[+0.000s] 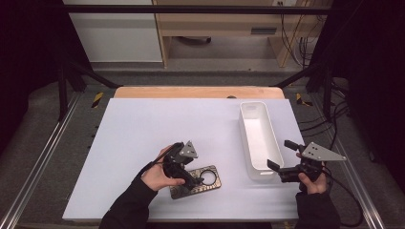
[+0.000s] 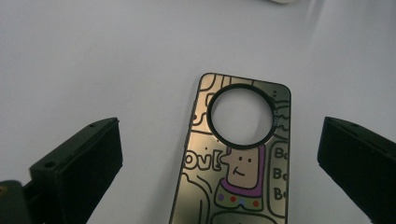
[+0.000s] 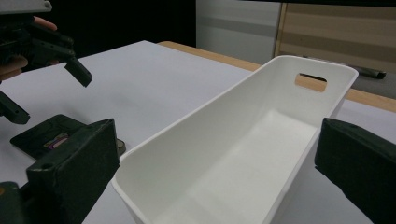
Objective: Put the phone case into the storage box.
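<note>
The phone case (image 2: 236, 158) is laid flat on the bench (image 1: 143, 124), straight ahead of the left gripper (image 2: 219, 154) – its long axis is run between the wide-open jaws. The right gripper (image 3: 215, 163), also open, is held at the near end of the white bin (image 3: 243, 140).

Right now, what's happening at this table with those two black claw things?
A person holds a two-jaw gripper in each hand. The left gripper hovers with its jaws open above a phone case, printed with cartoon figures and lying flat on the white table; the jaws stand either side of the case without touching it. The right gripper is open too, its jaws near the close end of an empty white plastic bin. Nothing has been picked up.
</note>
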The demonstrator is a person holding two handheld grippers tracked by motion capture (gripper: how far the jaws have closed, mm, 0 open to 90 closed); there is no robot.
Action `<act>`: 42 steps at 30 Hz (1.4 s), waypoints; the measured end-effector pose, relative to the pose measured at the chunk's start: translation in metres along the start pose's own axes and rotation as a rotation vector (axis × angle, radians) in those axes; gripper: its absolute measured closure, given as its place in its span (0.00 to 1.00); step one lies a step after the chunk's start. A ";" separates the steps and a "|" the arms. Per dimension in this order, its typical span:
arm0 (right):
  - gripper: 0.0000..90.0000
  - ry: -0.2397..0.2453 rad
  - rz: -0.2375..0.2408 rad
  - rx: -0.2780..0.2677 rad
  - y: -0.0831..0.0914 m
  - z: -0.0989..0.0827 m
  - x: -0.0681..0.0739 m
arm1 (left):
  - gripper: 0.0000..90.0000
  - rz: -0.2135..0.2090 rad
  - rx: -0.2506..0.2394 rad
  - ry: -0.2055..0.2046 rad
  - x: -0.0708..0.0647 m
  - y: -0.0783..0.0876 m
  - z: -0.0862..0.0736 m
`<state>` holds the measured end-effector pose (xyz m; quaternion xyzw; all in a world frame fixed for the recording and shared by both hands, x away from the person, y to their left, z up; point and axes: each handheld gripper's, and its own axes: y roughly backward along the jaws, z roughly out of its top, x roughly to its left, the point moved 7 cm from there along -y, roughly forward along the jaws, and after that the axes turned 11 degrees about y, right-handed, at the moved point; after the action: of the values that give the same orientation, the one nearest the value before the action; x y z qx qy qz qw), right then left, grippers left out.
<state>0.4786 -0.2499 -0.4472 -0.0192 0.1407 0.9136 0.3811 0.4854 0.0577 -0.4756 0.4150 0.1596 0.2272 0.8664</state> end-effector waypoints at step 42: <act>0.00 -0.002 0.005 -0.001 0.000 -0.001 0.000 | 0.04 -0.012 0.197 -0.039 -0.003 -0.040 -0.034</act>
<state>0.4786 -0.2501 -0.4480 -0.0181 0.1399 0.9146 0.3789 0.4779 0.0558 -0.5279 0.5017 0.1666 0.1972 0.8256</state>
